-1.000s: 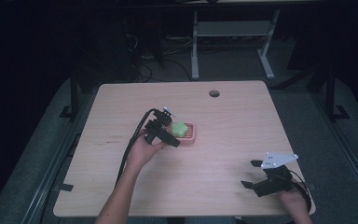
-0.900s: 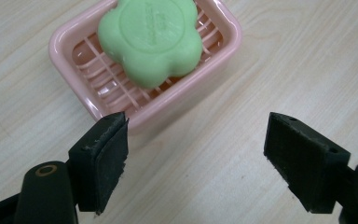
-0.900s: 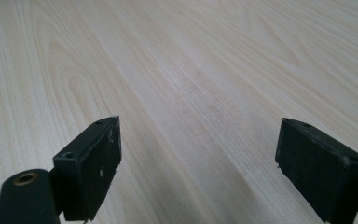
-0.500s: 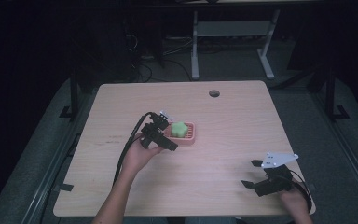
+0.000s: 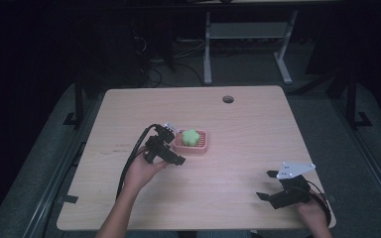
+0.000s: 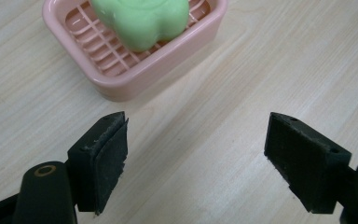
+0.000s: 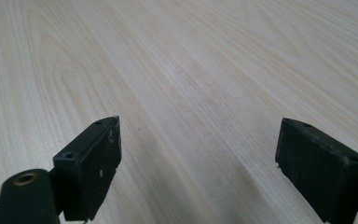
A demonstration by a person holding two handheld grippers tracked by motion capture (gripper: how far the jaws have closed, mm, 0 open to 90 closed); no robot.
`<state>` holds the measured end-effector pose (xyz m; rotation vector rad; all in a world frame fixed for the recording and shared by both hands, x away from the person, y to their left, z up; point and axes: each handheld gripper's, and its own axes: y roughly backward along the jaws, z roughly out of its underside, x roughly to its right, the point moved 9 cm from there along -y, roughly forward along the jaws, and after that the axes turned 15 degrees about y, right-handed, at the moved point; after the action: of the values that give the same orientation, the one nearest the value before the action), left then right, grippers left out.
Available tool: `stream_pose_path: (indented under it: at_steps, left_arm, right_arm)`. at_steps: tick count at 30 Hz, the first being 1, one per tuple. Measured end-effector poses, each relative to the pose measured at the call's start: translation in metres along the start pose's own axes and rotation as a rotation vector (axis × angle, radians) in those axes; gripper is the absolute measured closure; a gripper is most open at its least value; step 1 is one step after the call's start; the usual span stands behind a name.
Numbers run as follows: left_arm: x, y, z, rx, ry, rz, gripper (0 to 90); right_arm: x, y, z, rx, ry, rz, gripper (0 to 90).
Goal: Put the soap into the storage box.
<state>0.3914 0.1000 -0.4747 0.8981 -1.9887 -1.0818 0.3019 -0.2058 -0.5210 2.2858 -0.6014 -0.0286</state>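
A pink soap dish [image 5: 201, 147] sits near the middle of the wooden table [image 5: 248, 134], with a green flower-shaped soap [image 5: 191, 136] lying in it. My left gripper [image 5: 174, 145] is just left of the dish, open and holding nothing. In the left gripper view the dish [image 6: 121, 79] and the soap [image 6: 142, 21] lie a little beyond my open left gripper [image 6: 196, 135], with bare wood between its pads. My right gripper [image 5: 265, 184] rests near the table's front right corner. It is open over bare wood in the right gripper view [image 7: 198, 144].
A round cable hole [image 5: 227, 99] sits near the table's far edge. A black cable [image 5: 131, 161] trails from the left gripper toward the front edge. A white desk frame [image 5: 208, 54] stands on the dark floor behind the table.
My left gripper has drawn back a little from the dish, toward the left and the person. The soap stays in the dish. The right gripper has not moved.
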Motion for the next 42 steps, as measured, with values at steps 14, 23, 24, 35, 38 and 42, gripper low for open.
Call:
stream_pose_path:
  at_steps: [14,23,24,35,38,42]
  left_arm:
    - [-0.001,0.005,0.016,0.008,-0.012,-0.001,21.3]
    - [-0.003,0.008,0.027,0.003,-0.016,0.004,21.3]
    - [-0.004,0.008,0.028,0.010,-0.009,0.005,21.3]
    - [-0.007,0.012,0.042,0.010,-0.013,0.004,21.3]
    - [-0.010,0.014,0.047,0.012,-0.002,0.002,21.3]
    - [-0.011,0.016,0.053,0.015,-0.004,-0.001,21.3]
  right_arm:
    - [0.001,0.000,0.002,-0.007,-0.010,0.003,13.8]
    - [0.001,-0.001,0.002,-0.012,-0.008,0.002,13.8]
    - [0.001,-0.001,0.002,-0.011,-0.010,0.003,13.8]
    - [0.001,-0.002,0.003,-0.017,-0.007,0.001,13.8]
    - [0.001,-0.002,0.003,-0.020,-0.010,0.002,13.8]
    - [0.000,-0.002,0.004,-0.021,-0.011,0.001,13.8]
